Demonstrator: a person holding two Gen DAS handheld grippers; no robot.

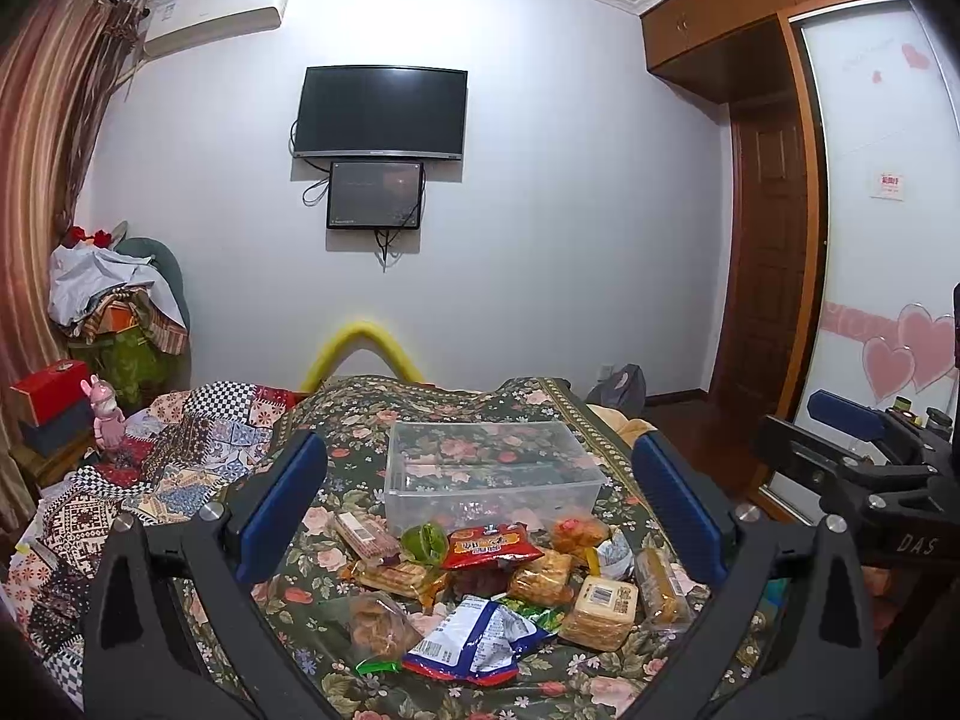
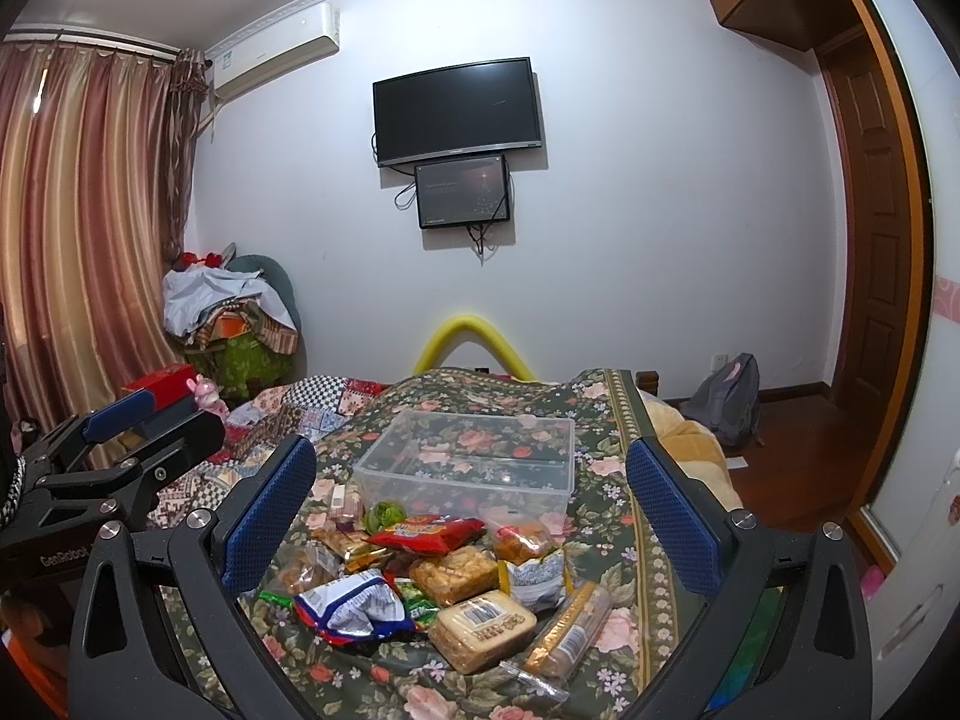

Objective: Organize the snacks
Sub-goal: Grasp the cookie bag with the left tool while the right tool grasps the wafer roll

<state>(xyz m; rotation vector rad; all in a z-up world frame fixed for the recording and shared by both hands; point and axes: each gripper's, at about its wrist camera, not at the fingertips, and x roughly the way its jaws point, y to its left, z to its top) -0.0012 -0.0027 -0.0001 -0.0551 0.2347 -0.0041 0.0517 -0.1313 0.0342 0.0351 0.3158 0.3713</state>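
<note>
A heap of snack packets lies on a floral bedspread (image 1: pixel 360 432): a red bag (image 1: pixel 491 545), a blue-white bag (image 1: pixel 474 639), a pale cracker pack (image 1: pixel 603 603) and several clear packs of biscuits. Behind the heap stands an empty clear plastic box (image 1: pixel 492 474). My left gripper (image 1: pixel 480 504) hangs open above the heap, nothing between its blue pads. The right wrist view shows the same heap with the red bag (image 2: pixel 426 534), blue-white bag (image 2: pixel 354 603), cracker pack (image 2: pixel 480 630) and clear box (image 2: pixel 474 459). My right gripper (image 2: pixel 474 510) is open over it too, holding nothing.
A patchwork quilt (image 1: pixel 192 444) covers the bed's left side, with a pink toy (image 1: pixel 107 414) and red box (image 1: pixel 51 381) beyond. The other gripper shows at the right edge (image 1: pixel 864 462) and left edge (image 2: pixel 114 456). Wood floor and a grey backpack (image 2: pixel 726 396) lie right.
</note>
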